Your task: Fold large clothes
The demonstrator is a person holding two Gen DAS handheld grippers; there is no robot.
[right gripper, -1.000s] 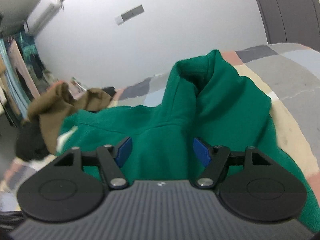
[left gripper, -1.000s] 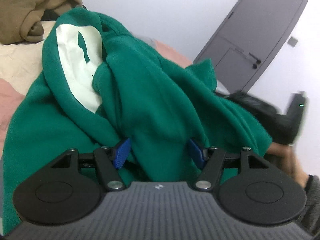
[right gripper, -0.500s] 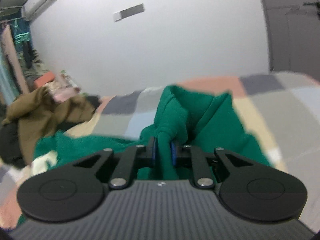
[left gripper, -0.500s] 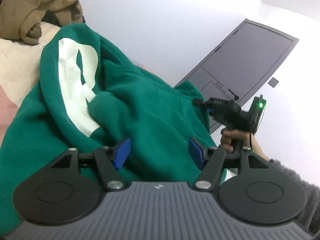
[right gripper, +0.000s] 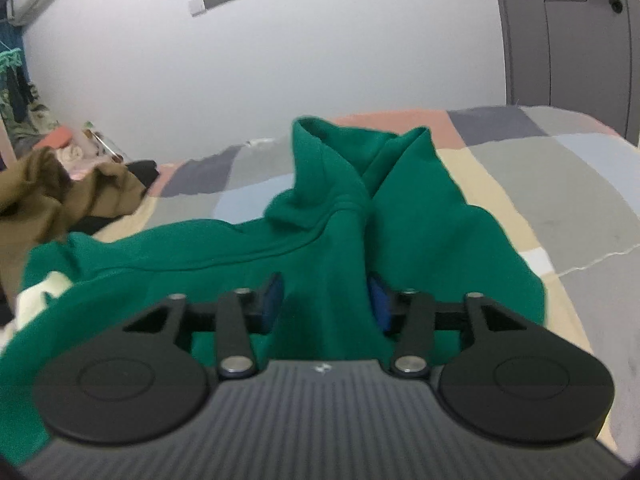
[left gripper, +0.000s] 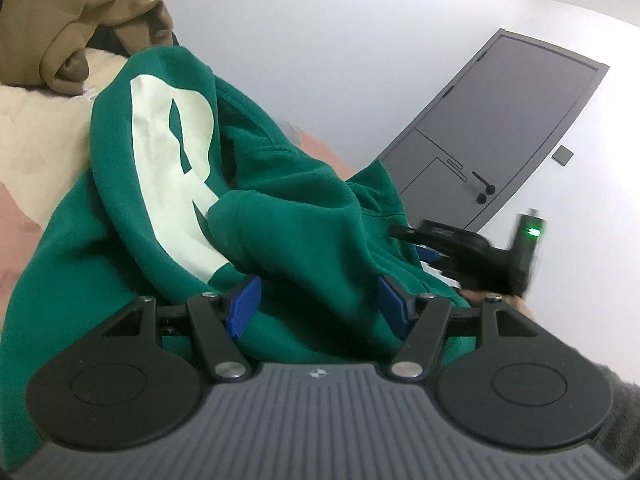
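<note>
Green hoodie [right gripper: 420, 232] bunched on patchwork bedspread [right gripper: 560, 168]; grey door [left gripper: 508, 128] behind. Left gripper [left gripper: 320, 304] spread; right gripper [right gripper: 326, 304] just reopened, fabric between.

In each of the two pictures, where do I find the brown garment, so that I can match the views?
Left wrist view: the brown garment fills the top left corner, behind the green sweatshirt.
Right wrist view: the brown garment lies at the left edge, about mid-height, on the patchwork bedcover.
Shared landmark: the grey door, at the right in the left wrist view and in the top right corner in the right wrist view.
</note>
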